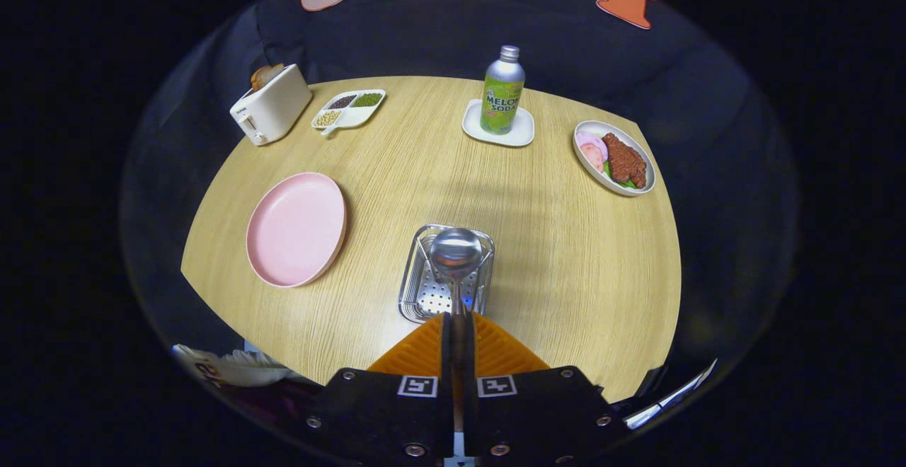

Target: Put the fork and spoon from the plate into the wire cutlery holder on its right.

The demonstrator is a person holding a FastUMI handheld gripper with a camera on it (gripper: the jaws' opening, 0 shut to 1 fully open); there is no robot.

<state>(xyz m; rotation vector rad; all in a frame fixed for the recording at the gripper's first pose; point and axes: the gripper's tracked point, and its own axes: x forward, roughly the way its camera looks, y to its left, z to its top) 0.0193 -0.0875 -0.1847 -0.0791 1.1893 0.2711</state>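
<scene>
My gripper (456, 320) is shut on the handle of a metal spoon (456, 253). The spoon's bowl points away from me and hangs over the wire cutlery holder (414, 290), a shiny metal basket with a perforated bottom, just ahead of my fingers. Inside the holder, along its left wall, a thin metal piece shows; I cannot tell whether it is the fork. The pink plate (296, 229) lies to the left of the holder with nothing on it.
On the round wooden table: a white toaster (271, 105) with bread at the far left, a divided dish of beans (349, 108), a soda bottle (502, 90) on a white coaster, and a plate of meat (614, 158) at the far right.
</scene>
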